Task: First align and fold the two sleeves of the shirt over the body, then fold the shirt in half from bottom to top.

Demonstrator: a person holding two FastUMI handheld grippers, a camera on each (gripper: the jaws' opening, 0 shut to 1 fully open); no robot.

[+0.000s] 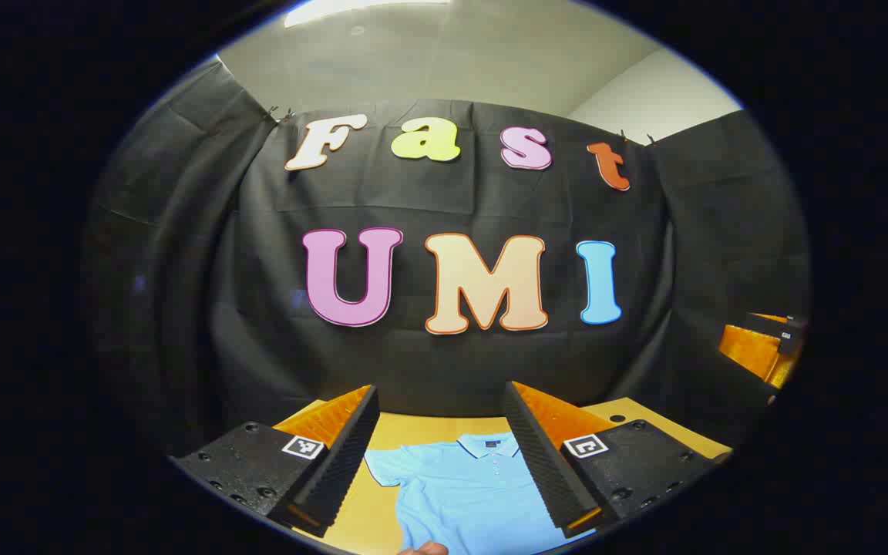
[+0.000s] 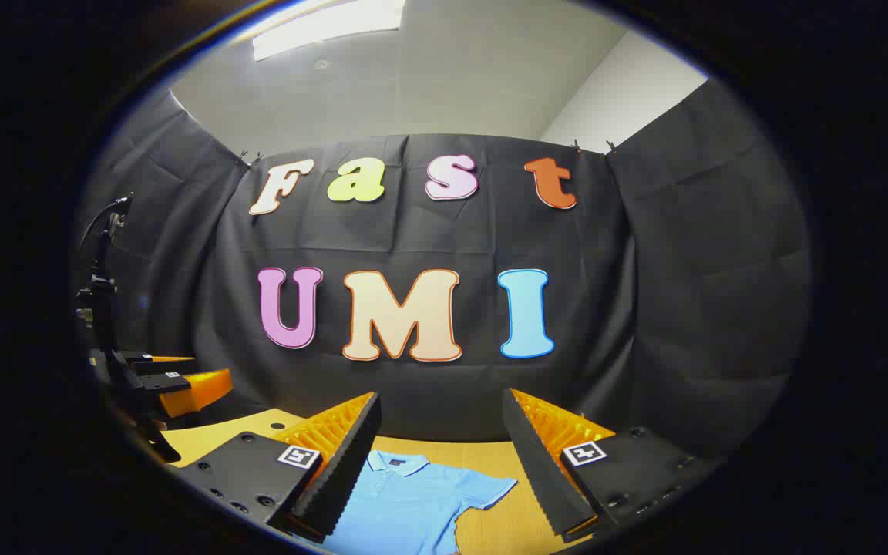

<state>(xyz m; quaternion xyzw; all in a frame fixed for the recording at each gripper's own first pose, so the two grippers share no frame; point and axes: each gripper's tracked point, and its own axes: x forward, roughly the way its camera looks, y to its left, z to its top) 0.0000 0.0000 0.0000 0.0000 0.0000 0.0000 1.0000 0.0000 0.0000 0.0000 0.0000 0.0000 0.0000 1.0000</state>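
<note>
Shirt (image 1: 467,493) lies flat below the open left hand-held gripper (image 1: 440,451).

The polo shirt (image 1: 467,493) is plain light blue, its collar (image 1: 488,444) edged with a thin white stripe, seen between the left tool's (image 1: 441,455) fingers. Under it the table (image 1: 421,428) is yellowish wood. Ahead of the tool, the wall above the black cloth (image 2: 683,293) is white.

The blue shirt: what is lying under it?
The blue shirt lies flat on a wooden table. What the fabric covers cannot be seen; both sleeves are still spread out.
</note>
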